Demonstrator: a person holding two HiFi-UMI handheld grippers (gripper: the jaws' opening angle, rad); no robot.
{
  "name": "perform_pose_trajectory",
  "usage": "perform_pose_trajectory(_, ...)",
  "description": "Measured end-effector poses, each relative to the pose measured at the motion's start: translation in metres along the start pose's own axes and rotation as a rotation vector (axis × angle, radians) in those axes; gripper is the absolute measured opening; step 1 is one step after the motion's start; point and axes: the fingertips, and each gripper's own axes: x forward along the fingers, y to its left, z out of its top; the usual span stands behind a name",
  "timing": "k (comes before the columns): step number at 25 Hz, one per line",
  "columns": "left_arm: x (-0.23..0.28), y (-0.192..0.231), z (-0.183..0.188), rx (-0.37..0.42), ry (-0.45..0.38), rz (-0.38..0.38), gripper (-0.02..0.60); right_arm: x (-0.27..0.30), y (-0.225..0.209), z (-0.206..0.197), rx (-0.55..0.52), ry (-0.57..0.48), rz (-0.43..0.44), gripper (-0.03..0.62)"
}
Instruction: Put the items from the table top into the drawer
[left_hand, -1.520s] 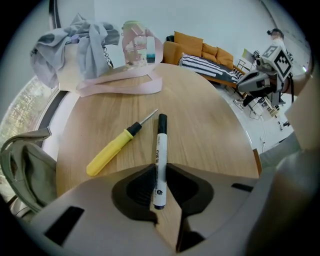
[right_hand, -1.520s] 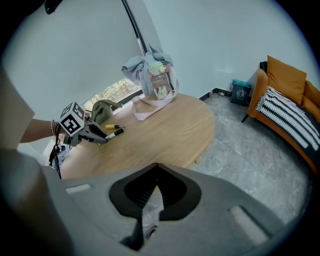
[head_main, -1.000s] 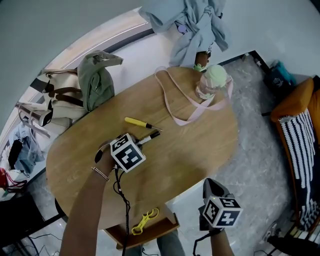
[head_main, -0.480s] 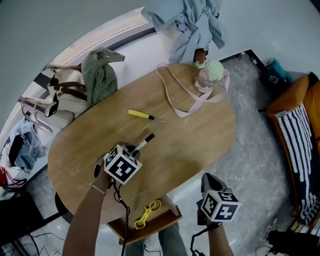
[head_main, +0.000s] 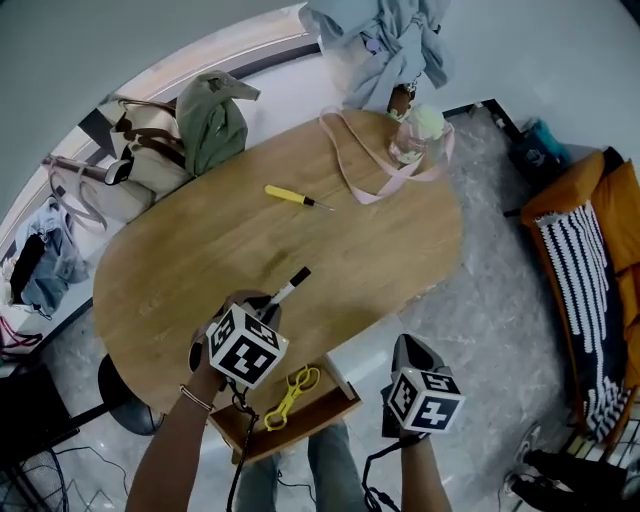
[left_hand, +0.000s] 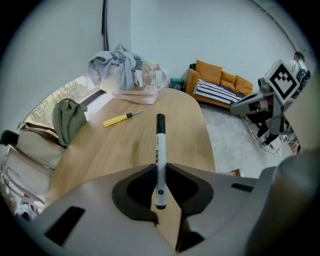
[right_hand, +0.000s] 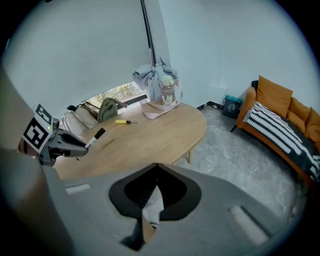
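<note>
Marker (left_hand: 159, 150) pulled back across the table (head_main: 380, 240) toward its near edge
left gripper (left_hand: 160, 167) clamped on it, cap end poking out ahead; drawer (head_main: 335, 408) just behind the gripper; right gripper (right_hand: 157, 166) jaws together, empty

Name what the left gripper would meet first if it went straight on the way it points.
Probably the bare oval wooden table top, led by its held black-capped white marker; depth is unclear.
</note>
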Motion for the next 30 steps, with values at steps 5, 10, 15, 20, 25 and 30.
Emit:
perform_pose_trajectory(5, -0.022, -0.035, -0.034, -0.003, 0.013, -0.031, 0.06, -0.022, 0.008, -0.011, 0.022, -0.019, -0.022, 0.005)
perform_pose_trajectory(10, -0.042, -0.068, -0.06, -0.023, 0.004, -0.072, 0.06, -0.041, 0.013, -0.024, 0.029, -0.048, -0.066, 0.005)
perform_pose_trajectory(15, -0.055, -0.096, -0.087, 0.005, 0.018, -0.102, 0.06, -0.057, 0.022, -0.053, 0.093, -0.053, -0.082, 0.005)
perform_pose_trajectory(20, -0.068, -0.116, -0.114, -0.029, 0.021, -0.122, 0.06, -0.074, 0.033, -0.079, 0.118, -0.048, -0.082, 0.005)
perform_pose_trajectory(25, -0.077, -0.134, -0.145, -0.017, 0.049, -0.128, 0.06, -0.093, 0.034, -0.102, 0.145, -0.054, -0.098, 0.005)
perform_pose_trajectory(30, -0.08, -0.147, -0.176, 0.001, 0.081, -0.132, 0.06, -0.105, 0.036, -0.126, 0.187, -0.052, -0.112, 0.005)
